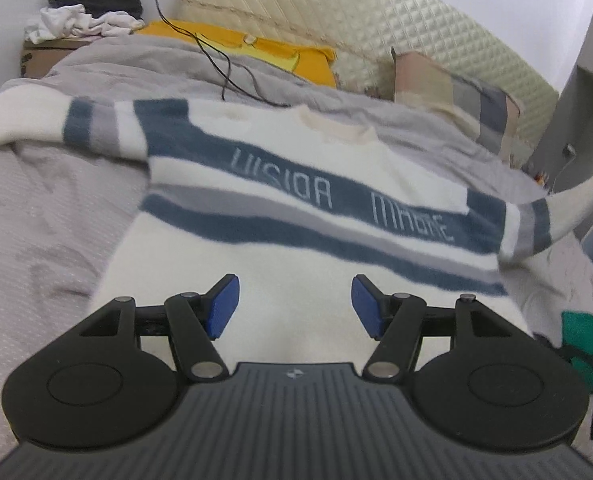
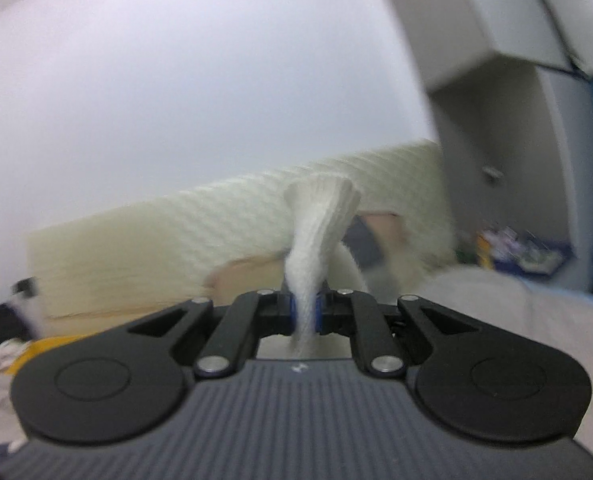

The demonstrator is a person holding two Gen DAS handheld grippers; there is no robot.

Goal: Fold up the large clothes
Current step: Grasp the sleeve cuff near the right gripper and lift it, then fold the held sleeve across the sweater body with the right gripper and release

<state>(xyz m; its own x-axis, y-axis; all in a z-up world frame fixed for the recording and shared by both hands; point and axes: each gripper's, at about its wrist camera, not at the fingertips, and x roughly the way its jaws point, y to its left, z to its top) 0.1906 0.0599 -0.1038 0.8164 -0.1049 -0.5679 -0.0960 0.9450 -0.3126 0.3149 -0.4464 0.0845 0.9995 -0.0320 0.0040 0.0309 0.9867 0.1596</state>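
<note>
With our right gripper (image 2: 305,314) jaws pinching only the sweater's (image 1: 280,184) cuff (image 2: 320,208) aloft and our left gripper (image 1: 294,306) jaws spread empty above the bed (image 1: 36,216), the knit could slip free or drag the body askew.

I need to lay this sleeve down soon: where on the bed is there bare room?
Free: the grey bedding left of the sweater, below its spread sleeve. Crowded: the headboard end, with a yellow pillow, a black cable and a patchwork pillow; a green garment at near right.
</note>
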